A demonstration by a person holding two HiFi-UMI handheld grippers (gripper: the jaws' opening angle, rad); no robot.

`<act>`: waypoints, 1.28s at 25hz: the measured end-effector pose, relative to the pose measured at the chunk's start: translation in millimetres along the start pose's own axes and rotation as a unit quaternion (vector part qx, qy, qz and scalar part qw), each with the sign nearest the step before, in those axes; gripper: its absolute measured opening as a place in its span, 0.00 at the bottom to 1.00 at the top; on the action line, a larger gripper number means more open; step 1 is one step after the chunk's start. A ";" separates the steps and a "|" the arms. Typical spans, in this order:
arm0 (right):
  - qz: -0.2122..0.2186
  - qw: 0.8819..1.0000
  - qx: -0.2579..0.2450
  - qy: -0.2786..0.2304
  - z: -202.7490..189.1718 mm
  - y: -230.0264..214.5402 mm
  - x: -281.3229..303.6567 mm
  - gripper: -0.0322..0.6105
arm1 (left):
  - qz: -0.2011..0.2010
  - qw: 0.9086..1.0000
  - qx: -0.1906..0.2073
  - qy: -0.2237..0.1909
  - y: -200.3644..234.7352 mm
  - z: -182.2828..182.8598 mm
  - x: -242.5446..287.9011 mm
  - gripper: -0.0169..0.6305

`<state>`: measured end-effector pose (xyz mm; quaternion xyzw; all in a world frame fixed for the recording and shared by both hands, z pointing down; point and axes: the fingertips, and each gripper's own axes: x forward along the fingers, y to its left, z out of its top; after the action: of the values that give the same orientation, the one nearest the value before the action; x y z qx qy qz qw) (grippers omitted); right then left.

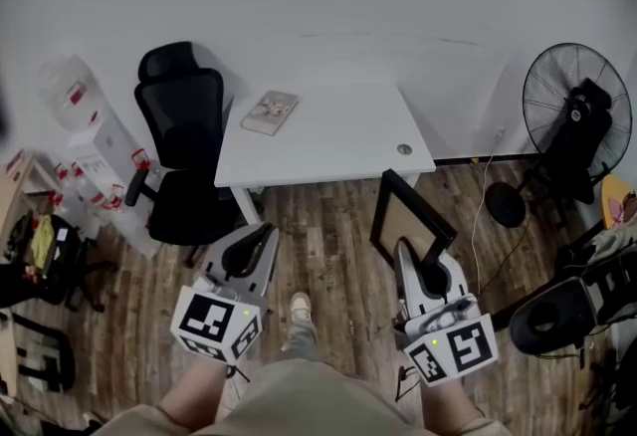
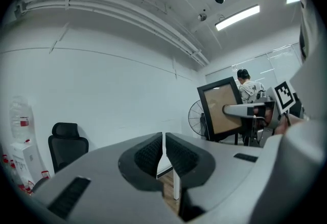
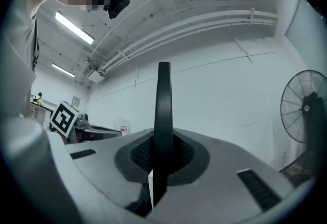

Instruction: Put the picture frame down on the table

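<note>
Right gripper (image 3: 162, 152) clamping its jaws on the edge of the black picture frame (image 1: 400, 215), holding it upright near the white table (image 1: 328, 140), left gripper (image 2: 163, 155) keeping its jaws together, gripping nothing

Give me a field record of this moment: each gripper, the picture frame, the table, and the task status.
left gripper: jaws together, nothing between them
right gripper: jaws shut on the picture frame's edge
picture frame: black, held in the air near the table's near right corner, not on it
table: white, small book at its far left
task: frame not yet set down
</note>
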<state>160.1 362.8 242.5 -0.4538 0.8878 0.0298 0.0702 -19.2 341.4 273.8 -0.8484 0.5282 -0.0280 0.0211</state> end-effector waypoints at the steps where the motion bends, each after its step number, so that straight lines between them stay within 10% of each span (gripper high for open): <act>1: -0.001 1.000 -0.003 0.002 -1.2 -3.2 5.7 0.10 | 0.000 1.000 0.001 0.001 3.5 -1.5 5.0 0.08; 23: 0.002 0.996 -0.009 0.089 -67.0 -83.8 242.4 0.10 | -0.022 0.999 0.001 0.049 162.1 -33.2 197.1 0.08; 32: 0.004 0.987 0.094 0.130 -117.6 -113.4 334.1 0.10 | -0.028 0.997 -0.004 0.067 224.9 -45.1 258.3 0.08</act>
<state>47.3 14.7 309.2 -0.4413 0.8903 -0.1126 -0.0035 -109.8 10.2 310.5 -0.8593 0.5044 -0.0831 -0.0185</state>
